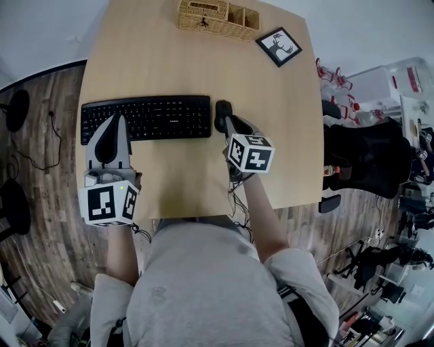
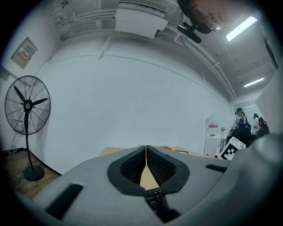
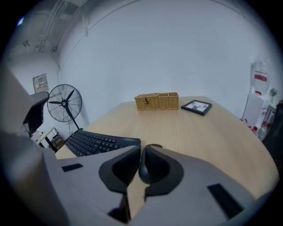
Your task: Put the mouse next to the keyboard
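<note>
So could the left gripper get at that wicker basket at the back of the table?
Probably yes, with a long stretch. The left gripper is over the left end of the keyboard, and only low keys and bare table lie before the wicker basket. Its shut jaws would need opening.

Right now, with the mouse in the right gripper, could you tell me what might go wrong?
1. The right gripper is shut on the mouse right beside the keyboard; a sideways move could knock them together.
2. The mouse is rounded, so it may slip or twist if lifted.
3. The shut left gripper is over the keys and could press them.
</note>
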